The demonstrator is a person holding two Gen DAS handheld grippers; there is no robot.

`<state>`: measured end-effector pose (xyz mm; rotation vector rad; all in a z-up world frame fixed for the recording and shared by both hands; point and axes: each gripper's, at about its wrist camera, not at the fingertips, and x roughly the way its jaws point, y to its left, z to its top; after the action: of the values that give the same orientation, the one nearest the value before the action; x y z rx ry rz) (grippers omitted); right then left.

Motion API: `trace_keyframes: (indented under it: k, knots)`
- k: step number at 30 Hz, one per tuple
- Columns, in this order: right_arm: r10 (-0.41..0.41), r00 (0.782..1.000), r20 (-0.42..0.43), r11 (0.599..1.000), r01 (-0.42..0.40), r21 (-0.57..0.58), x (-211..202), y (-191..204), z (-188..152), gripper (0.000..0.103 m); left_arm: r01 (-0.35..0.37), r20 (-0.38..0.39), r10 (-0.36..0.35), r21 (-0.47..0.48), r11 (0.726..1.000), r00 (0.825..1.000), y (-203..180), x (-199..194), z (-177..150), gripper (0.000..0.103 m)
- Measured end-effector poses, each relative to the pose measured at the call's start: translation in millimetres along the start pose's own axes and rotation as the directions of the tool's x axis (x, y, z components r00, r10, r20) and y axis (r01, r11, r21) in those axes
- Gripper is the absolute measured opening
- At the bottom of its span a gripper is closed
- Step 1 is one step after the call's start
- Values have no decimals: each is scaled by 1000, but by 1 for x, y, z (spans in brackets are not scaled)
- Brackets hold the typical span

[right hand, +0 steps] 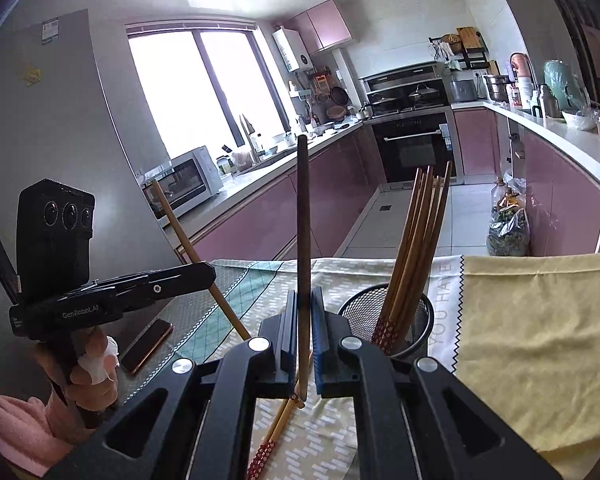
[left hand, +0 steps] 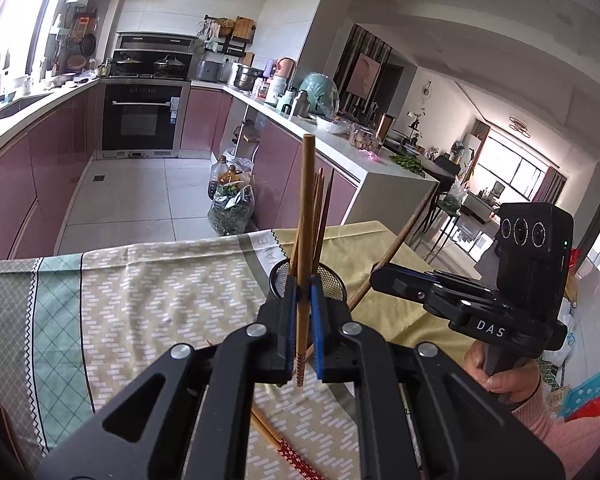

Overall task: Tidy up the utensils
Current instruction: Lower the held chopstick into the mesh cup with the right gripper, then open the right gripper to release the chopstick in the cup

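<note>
Bamboo chopsticks are the work here: the left gripper (left hand: 300,300) is clenched on one pale chopstick (left hand: 306,216) standing upright at frame centre, the right gripper (right hand: 304,308) likewise grips a darker chopstick (right hand: 303,216), and the black mesh cup (right hand: 356,308) with its bundle sits right of centre on the patterned cloth (right hand: 340,272). To seat each well, I judge the tip should be steered above the rim, kept near vertical, and dropped clear of the standing bundle. The cup's base hides behind the fingers, and loose chopsticks (right hand: 276,428) at bottom centre are partly covered, so their count is unclear.
</note>
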<state>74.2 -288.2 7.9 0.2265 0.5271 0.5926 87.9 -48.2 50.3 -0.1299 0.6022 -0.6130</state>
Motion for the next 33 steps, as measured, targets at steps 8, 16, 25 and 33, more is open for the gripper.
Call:
trace_keyframes:
  k: [8, 16, 25, 33]
  knots:
    - [-24, 998, 65, 999, 26, -42, -17, 0, 31, 6, 9, 41, -10, 31, 999, 999, -13, -3, 28, 7]
    - [-46, 992, 121, 998, 52, -46, -27, -7, 51, 6, 2, 94, -8, 66, 998, 995, -26, -4, 58, 7]
    - [-86, 990, 108, 996, 88, -20, -13, -20, 51, 6, -46, 83, 38, 102, 994, 996, -36, 23, 69, 7]
    - [-93, 995, 28, 996, 93, 0, 14, -30, 40, 6, -70, -28, 74, 134, 989, 997, -33, 58, 60, 7]
